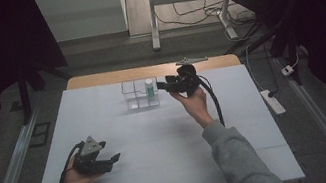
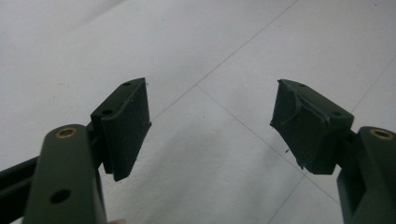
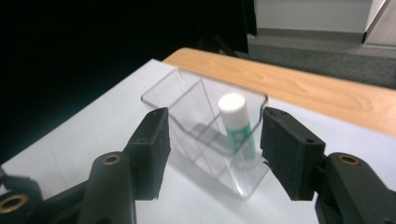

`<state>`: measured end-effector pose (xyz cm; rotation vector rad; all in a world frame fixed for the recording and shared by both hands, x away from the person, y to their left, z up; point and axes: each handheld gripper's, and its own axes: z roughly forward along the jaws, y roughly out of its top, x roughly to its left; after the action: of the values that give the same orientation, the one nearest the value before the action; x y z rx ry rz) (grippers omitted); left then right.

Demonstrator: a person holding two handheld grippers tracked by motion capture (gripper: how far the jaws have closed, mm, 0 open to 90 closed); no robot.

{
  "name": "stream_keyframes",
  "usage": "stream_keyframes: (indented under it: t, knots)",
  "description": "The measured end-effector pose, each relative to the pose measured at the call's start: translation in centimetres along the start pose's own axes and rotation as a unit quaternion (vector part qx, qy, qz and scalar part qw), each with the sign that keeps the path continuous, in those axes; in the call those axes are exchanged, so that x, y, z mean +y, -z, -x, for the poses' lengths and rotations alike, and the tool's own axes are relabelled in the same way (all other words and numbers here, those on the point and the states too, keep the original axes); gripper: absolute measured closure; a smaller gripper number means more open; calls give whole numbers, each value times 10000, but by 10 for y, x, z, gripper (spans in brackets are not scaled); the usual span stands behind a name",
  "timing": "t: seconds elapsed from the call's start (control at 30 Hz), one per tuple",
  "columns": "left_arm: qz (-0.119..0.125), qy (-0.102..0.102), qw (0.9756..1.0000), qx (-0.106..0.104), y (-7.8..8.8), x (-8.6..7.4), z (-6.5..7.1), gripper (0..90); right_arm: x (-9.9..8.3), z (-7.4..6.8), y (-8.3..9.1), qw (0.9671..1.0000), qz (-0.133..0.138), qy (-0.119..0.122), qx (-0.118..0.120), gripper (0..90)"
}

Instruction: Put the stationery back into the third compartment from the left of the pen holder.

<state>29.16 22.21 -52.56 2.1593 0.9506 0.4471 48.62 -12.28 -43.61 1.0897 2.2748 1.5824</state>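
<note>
Right gripper [image 3: 212, 149] spread wide, just short of clear organizer [image 3: 187, 100] with white-capped green tube [image 3: 237, 126] upright in 1 near compartment; left gripper [image 2: 210, 126] also agape, low over white table [image 2: 210, 42].

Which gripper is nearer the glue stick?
Right. The right gripper sits just beside the glue stick in the clear organizer; the left gripper rests far away, near the table's front.
</note>
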Motion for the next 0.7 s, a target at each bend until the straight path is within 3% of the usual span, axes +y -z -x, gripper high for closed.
stream_keyframes:
  t: [0.53,0.7]
  knots:
    - [52,15,10000,-58,-6,5,0,281,-36,-6,52,9995,-273,162,62,376]
    - [55,36,10000,-52,-6,6,0,280,-48,-6,71,9996,-260,79,69,376]
